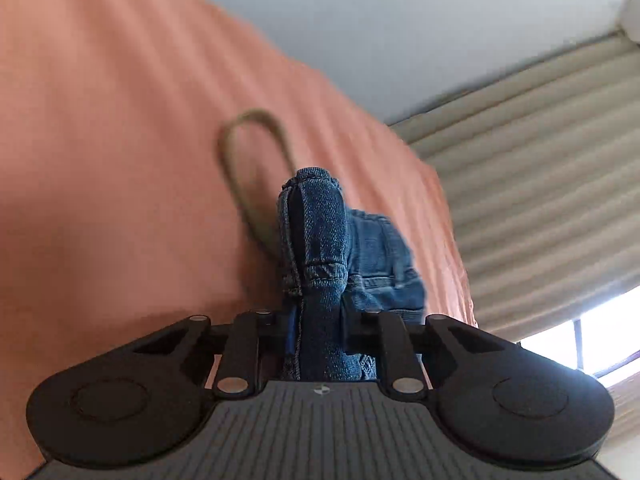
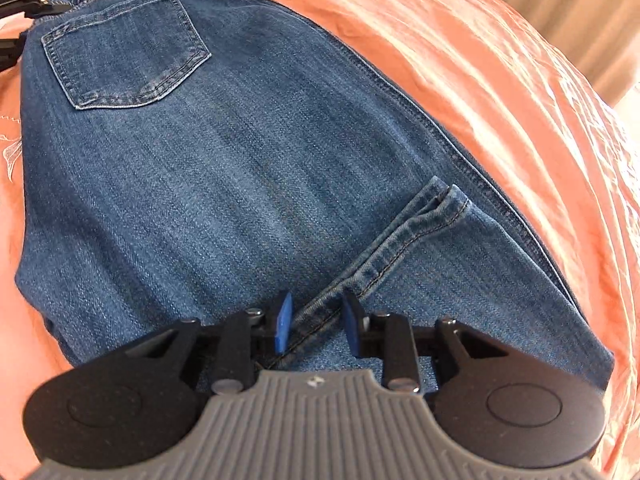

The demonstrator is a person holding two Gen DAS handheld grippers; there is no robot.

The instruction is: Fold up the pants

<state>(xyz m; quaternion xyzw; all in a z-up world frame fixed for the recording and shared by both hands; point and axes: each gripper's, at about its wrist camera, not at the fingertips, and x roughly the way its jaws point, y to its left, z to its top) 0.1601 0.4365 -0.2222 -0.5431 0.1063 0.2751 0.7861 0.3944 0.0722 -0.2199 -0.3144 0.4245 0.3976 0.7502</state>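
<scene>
Denim, blue stretch jeans (image 2: 240, 152), lies spread on a bed under a salmon-orange bedspread (image 2: 500, 92), back side up, the stitched back pocket (image 2: 124, 48) at the far left end in the right wrist view. Already doubled: the folded-back leg hem (image 2: 400, 256) crosses the top layer diagonally, running from the right claw (image 2: 316, 322) up and away to the right.

Right claw is parted to a moderate gap, blue pads (image 2: 284, 320) on either side of that hem seam, nothing pinched; whether the pads touch the cloth I cannot tell. The hem lies directly ahead, between the fingers, so the right claw is the nearer one for gripping it.

Left claw (image 1: 318, 336) is clamped on a thick bunched wad of the jeans (image 1: 316, 240), probably the waistband end, with fabric standing up between the fingers. Its camera tilts up toward a grey-white wall (image 1: 400, 20) and beige pleated curtain (image 1: 540, 180). A dull olive cord loop (image 1: 244, 160) lies on the bedspread behind the wad.

The jeans' long axis runs from the pocket end at far left toward the right claw. Black linkage at that far-left edge (image 2: 16, 4) is likely the left claw. The next fold probably brings the two ends together along that axis.
</scene>
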